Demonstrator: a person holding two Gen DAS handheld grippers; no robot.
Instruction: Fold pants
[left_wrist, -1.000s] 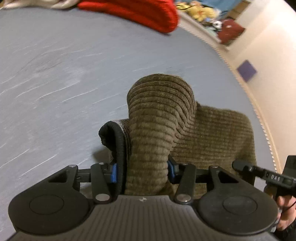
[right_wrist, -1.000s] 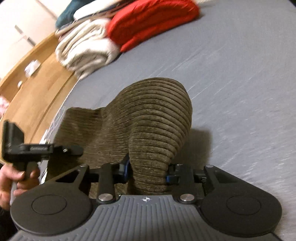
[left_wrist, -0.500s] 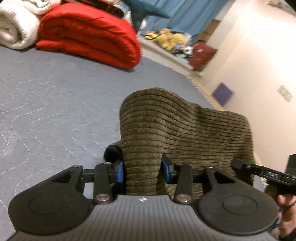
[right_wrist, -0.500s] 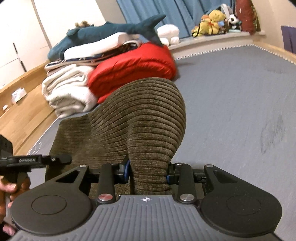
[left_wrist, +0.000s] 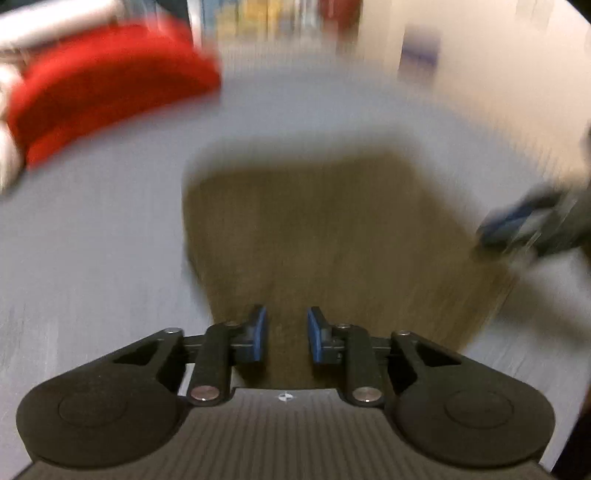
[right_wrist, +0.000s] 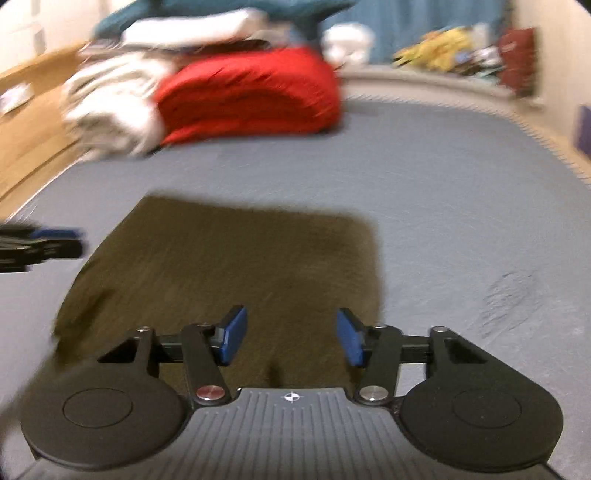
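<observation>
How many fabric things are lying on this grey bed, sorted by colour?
Brown: 1, the folded corduroy pants
Red: 1, the folded blanket
Cream: 1, the folded blanket
Total: 3, counting only what the blur lets me tell apart.

Olive-brown folded corduroy pants (right_wrist: 229, 266), their ribbing blurred, lie on a slate-grey quilted bed cover (right_wrist: 461, 206) near a bright red folded quilt (right_wrist: 251, 96) and cream-white folded blanket (right_wrist: 110, 107), framed by black grippers' blue finger pads (right_wrist: 232, 335).
</observation>
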